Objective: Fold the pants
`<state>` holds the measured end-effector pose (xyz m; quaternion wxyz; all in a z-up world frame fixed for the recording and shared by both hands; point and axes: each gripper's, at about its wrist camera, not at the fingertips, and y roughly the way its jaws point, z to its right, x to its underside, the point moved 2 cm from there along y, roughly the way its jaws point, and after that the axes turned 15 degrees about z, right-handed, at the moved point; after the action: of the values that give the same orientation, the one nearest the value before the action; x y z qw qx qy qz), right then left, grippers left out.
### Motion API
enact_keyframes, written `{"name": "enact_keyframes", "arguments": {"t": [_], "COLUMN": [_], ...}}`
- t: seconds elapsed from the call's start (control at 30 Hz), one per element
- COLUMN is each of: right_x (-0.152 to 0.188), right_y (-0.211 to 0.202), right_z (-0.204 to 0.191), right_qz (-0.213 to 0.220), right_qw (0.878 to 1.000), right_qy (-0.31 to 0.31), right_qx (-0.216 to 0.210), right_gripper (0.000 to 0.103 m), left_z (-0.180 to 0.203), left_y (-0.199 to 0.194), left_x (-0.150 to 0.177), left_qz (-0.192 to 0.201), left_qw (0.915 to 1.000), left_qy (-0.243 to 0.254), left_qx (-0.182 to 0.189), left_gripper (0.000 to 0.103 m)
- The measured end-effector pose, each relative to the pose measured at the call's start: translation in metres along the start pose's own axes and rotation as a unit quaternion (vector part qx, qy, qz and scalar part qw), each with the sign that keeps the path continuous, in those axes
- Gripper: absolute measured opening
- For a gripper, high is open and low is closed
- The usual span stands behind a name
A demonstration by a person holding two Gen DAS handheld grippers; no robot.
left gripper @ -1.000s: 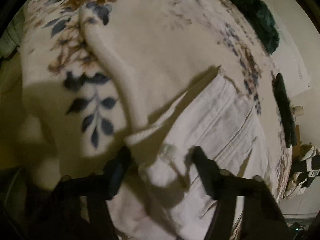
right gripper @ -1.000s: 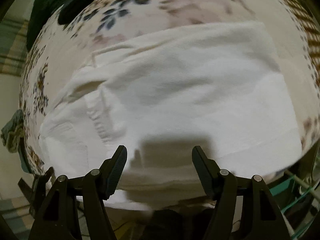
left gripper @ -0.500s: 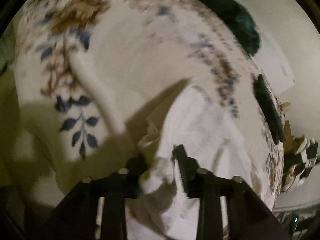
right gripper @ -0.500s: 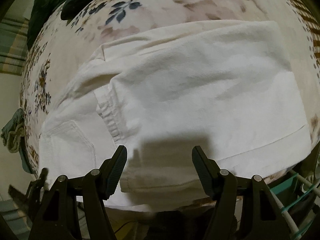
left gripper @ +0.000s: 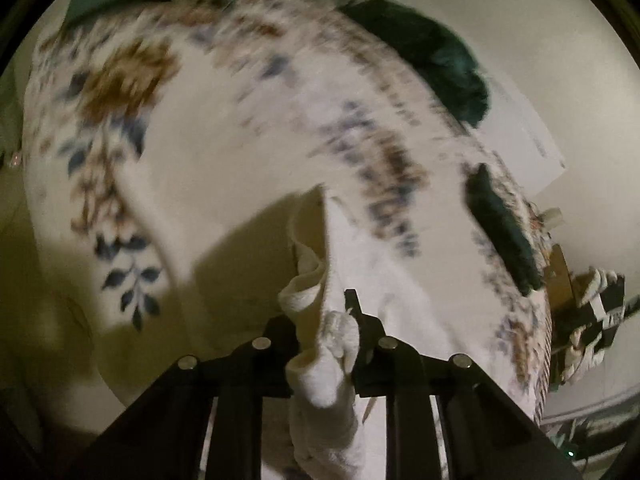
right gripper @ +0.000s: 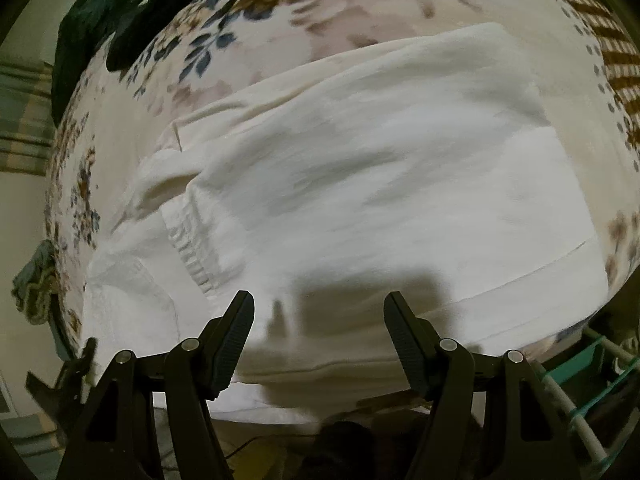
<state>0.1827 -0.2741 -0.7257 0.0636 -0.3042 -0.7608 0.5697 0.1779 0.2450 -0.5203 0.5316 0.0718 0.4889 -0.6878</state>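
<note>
Pants (right gripper: 360, 184) lie folded on the floral bed (right gripper: 280, 12), long axis nine to three; left gripper (left gripper: 326, 332), jaws just closing, pinches a bunched corner; right gripper (right gripper: 318, 332) hovers wide at six.

Left tongs (left gripper: 326, 344) angled downward, jaws just closed in, pinched tight on a bunched fold of white cloth (left gripper: 332, 360) and raised. Right tongs (right gripper: 319, 340) pointed steeply down, jaws spread wide, nothing gripped between them, hovering.
</note>
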Motion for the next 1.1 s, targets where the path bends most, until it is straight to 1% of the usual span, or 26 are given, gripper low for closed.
{"name": "enact_keyframes", "arguments": {"t": [0.03, 0.1, 0.17, 0.23, 0.3, 0.33, 0.37, 0.4, 0.47, 0.5, 0.53, 0.57, 0.6, 0.67, 0.7, 0.77, 0.8, 0.9, 0.93, 0.97, 1.0, 1.03, 1.07, 1.1], "right_x": [-0.001, -0.003, -0.007, -0.012, -0.016, -0.02, -0.022, -0.024, -0.028, -0.03, -0.031, -0.033, -0.035, -0.038, -0.039, -0.04, -0.04, -0.038, -0.038, -0.037, -0.037, -0.038, -0.039, -0.04], "right_y": [-0.003, -0.009, -0.018, -0.033, -0.044, -0.053, -0.06, -0.067, -0.082, -0.092, -0.098, -0.106, -0.114, -0.126, -0.133, -0.14, -0.144, -0.149, -0.148, -0.149, -0.15, -0.15, -0.149, -0.148], "right_z": [0.004, 0.013, 0.023, 0.039, 0.053, 0.065, 0.074, 0.086, 0.113, 0.13, 0.142, 0.158, 0.175, 0.205, 0.221, 0.244, 0.256, 0.288, 0.292, 0.298, 0.305, 0.309, 0.311, 0.311], "right_qz": [0.003, 0.006, 0.012, 0.022, 0.03, 0.036, 0.041, 0.045, 0.056, 0.061, 0.065, 0.071, 0.079, 0.09, 0.095, 0.103, 0.106, 0.109, 0.109, 0.108, 0.107, 0.104, 0.101, 0.1], "right_qw": [1.0, 1.0, 0.999, 0.999, 0.998, 0.997, 0.996, 0.996, 0.994, 0.993, 0.992, 0.991, 0.989, 0.986, 0.985, 0.982, 0.981, 0.978, 0.977, 0.977, 0.977, 0.977, 0.978, 0.979], "right_qy": [0.004, 0.015, 0.024, 0.036, 0.048, 0.055, 0.06, 0.066, 0.083, 0.095, 0.104, 0.115, 0.124, 0.137, 0.145, 0.158, 0.162, 0.174, 0.177, 0.18, 0.18, 0.18, 0.177, 0.174], "right_qx": [-0.004, -0.016, -0.025, -0.034, -0.04, -0.042, -0.042, -0.04, -0.034, -0.03, -0.028, -0.024, -0.017, -0.004, 0.004, 0.012, 0.019, 0.037, 0.04, 0.042, 0.044, 0.044, 0.043, 0.041], "right_gripper": [0.07, 0.07, 0.07, 0.07, 0.07, 0.07, 0.07, 0.07, 0.07, 0.07, 0.07, 0.07, 0.07, 0.07, 0.07, 0.07, 0.07, 0.07, 0.07, 0.07, 0.07, 0.07, 0.07, 0.07], "left_z": [0.019, 0.05, 0.088, 0.129, 0.174, 0.199, 0.214, 0.237, 0.274, 0.298, 0.309, 0.325, 0.342, 0.36, 0.369, 0.378, 0.382, 0.386, 0.387, 0.383, 0.384, 0.384, 0.383, 0.382], "left_y": [-0.011, -0.027, -0.046, -0.063, -0.078, -0.083, -0.085, -0.088, -0.088, -0.09, -0.09, -0.089, -0.087, -0.085, -0.081, -0.072, -0.067, -0.054, -0.051, -0.047, -0.045, -0.044, -0.046, -0.05], "left_x": [-0.005, -0.009, -0.009, -0.003, 0.012, 0.025, 0.034, 0.051, 0.082, 0.109, 0.123, 0.144, 0.173, 0.208, 0.23, 0.26, 0.277, 0.312, 0.323, 0.327, 0.334, 0.334, 0.334, 0.333], "left_qz": [0.008, 0.022, 0.033, 0.038, 0.038, 0.032, 0.028, 0.014, -0.01, -0.024, -0.032, -0.045, -0.064, -0.082, -0.094, -0.113, -0.122, -0.14, -0.151, -0.161, -0.183, -0.198, -0.215, -0.227], "left_qw": [0.9997, 0.9981, 0.9942, 0.9879, 0.9795, 0.9736, 0.9705, 0.9653, 0.9561, 0.9476, 0.9432, 0.9363, 0.9268, 0.9165, 0.9097, 0.9019, 0.8964, 0.8845, 0.8793, 0.8766, 0.8722, 0.8711, 0.8698, 0.8679], "left_qy": [0.015, 0.047, 0.082, 0.118, 0.151, 0.168, 0.177, 0.188, 0.206, 0.224, 0.232, 0.247, 0.268, 0.29, 0.306, 0.324, 0.338, 0.376, 0.389, 0.397, 0.405, 0.401, 0.39, 0.383], "left_qx": [0.015, 0.033, 0.062, 0.093, 0.127, 0.151, 0.161, 0.181, 0.208, 0.226, 0.235, 0.245, 0.255, 0.263, 0.265, 0.262, 0.259, 0.238, 0.229, 0.219, 0.204, 0.202, 0.212, 0.221], "left_gripper": [0.015, 0.015, 0.015, 0.015, 0.015, 0.015, 0.015, 0.015, 0.015, 0.015, 0.015, 0.015, 0.015, 0.015, 0.015, 0.015, 0.015, 0.016, 0.017, 0.018, 0.02, 0.028, 0.043, 0.05]}}
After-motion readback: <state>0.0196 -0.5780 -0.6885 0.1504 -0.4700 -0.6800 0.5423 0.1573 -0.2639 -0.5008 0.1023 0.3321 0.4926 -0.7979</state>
